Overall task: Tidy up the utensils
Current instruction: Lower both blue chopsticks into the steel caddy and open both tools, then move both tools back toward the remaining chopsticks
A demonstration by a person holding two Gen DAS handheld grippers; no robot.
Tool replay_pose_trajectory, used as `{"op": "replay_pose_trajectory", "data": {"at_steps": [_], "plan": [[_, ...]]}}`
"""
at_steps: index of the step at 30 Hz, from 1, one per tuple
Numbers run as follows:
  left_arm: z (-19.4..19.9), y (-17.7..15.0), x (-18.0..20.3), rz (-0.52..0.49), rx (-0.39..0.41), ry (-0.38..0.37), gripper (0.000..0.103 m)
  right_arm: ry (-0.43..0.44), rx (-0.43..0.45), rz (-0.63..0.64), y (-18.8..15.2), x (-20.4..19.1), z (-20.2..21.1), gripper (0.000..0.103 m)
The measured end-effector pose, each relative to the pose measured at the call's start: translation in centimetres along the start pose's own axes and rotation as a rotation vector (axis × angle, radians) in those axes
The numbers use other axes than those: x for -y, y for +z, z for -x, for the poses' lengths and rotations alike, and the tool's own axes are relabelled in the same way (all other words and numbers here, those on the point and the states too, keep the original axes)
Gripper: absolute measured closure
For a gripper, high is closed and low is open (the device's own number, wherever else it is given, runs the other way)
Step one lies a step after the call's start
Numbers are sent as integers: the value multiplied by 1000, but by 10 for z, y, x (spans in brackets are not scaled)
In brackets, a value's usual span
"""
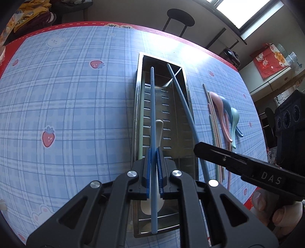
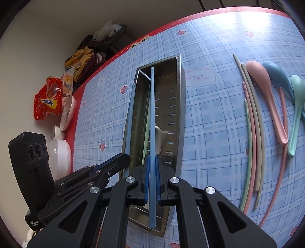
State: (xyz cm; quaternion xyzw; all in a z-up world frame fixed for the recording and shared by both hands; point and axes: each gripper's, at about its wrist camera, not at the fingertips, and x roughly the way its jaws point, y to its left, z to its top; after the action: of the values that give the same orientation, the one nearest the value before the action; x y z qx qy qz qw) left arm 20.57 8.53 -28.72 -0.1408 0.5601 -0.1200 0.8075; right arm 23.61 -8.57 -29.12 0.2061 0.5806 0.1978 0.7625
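Surface (image 1: 66,95): blue plaid cloth with strawberries and bears, red border along the far edge.
Landmark: a long steel caddy (image 1: 179,122) with slotted floor, lying on the cloth.
Left tongs (image 1: 154,152): closed tight on a blue chopstick (image 1: 152,114), held above the caddy and running along its length.
Right tongs (image 2: 152,158): likewise clamped on a second blue chopstick (image 2: 152,114), over the same caddy.
Inside the caddy: a cream spoon (image 1: 159,129) and a pale green stick (image 2: 146,133) lie in the bottom.
Right of the caddy: loose chopsticks (image 2: 253,133) in green, pink and beige, then a pink spoon (image 2: 266,95), a blue spoon (image 2: 276,74) and a green spoon (image 2: 297,106), all flat on the cloth.
Room: a round black stool (image 1: 180,18) beyond the caddy's far end; snack bags (image 2: 48,99) and white bowls (image 2: 59,156) off the surface's left edge; a bright window (image 1: 246,9).
Hard to make out: the cream spoon's bowl is mostly hidden behind the left tongs; the blue spoon's handle is cut off at the frame edge in the right wrist view.
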Motion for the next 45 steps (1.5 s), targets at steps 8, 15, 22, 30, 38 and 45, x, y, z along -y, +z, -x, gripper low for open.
{"op": "replay_pose_trajectory", "data": {"at_steps": [8,15,22,30,38,45], "plan": [[-10,7,-4,-2,-18,0,86,-25,-9,-16,-2,1,-2,93],[14,8,12,-39,41,7,54,-77,137,69,2,12,49,53],[35,2,51,-117,103,36,35,-216,258,195,-3,74,111,53],[6,-14,117,-207,60,47,38,-272,262,155,-15,161,150,53],[-36,-23,154,-242,4,102,49,-239,262,118,-22,190,143,53],[-59,-16,163,-240,-16,128,59,-174,261,96,-2,192,125,65]]}}
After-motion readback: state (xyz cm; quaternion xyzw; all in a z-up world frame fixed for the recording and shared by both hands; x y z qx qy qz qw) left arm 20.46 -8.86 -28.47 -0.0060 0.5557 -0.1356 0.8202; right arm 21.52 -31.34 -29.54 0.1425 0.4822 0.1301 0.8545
